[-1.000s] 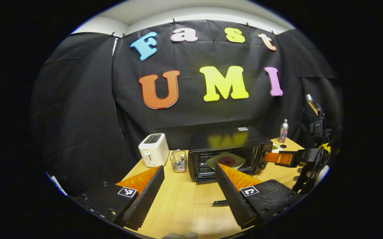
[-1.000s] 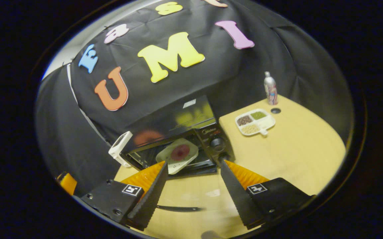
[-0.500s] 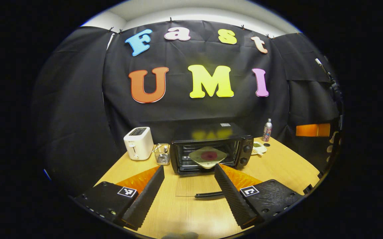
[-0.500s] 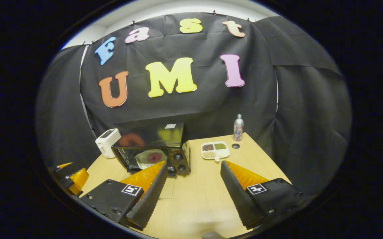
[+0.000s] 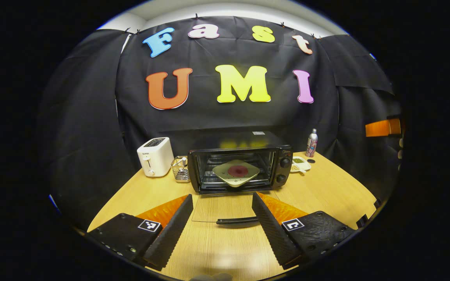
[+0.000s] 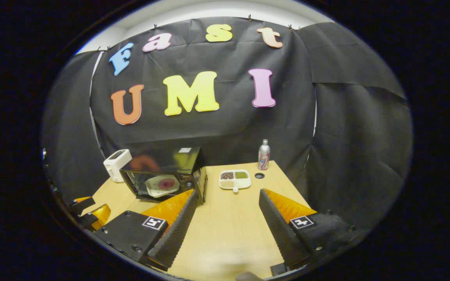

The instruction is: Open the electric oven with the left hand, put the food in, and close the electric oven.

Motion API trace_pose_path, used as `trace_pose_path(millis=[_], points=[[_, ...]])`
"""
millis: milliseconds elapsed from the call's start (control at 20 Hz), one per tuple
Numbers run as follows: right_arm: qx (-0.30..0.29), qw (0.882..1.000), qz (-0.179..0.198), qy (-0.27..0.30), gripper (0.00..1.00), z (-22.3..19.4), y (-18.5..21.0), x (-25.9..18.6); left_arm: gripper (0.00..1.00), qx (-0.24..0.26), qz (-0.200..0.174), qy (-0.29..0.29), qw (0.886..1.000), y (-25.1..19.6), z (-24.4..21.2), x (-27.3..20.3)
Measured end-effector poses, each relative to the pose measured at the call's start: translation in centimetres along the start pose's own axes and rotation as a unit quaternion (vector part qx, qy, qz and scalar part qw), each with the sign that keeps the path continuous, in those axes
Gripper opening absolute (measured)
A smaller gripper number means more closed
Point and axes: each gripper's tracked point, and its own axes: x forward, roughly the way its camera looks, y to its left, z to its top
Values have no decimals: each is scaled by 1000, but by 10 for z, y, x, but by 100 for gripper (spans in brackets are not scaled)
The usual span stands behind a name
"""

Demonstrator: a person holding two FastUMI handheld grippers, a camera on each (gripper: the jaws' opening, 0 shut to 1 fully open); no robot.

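A: Nearest, what were the tongs doing?

B: The left gripper (image 5: 222, 208) stood released and empty above the table (image 5: 326, 191), just short of the door handle (image 5: 237, 221). The right gripper (image 6: 228, 207) was likewise spread wide, holding nothing, off to the side.

A: And farther in?

B: The glass door (image 5: 219, 207) lay flat open. The plate of food (image 5: 236, 172) sat on the rack inside the electric oven (image 5: 240, 162), its front corner near the opening.

A: So closing remained?

B: I judged so. Best to hook 1 finger under the handle's middle, swing up smoothly, and check the plate clears the door.
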Motion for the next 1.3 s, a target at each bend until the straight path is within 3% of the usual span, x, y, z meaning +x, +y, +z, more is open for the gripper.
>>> trace_pose_path(millis=[50, 600, 1300], points=[[-3, 1000, 2, 2, 100, 1, -1, 0, 97, -3, -4, 11, 1000, -6, -12, 4], [-31, 999, -23, 29, 96, -1, -37, -9, 98, -32, -19, 142, 989, -47, -136, 55], [-22, 997, -61, 52, 100, -8, -63, -9, 97, -14, -19, 165, 986, -52, -164, 110]])
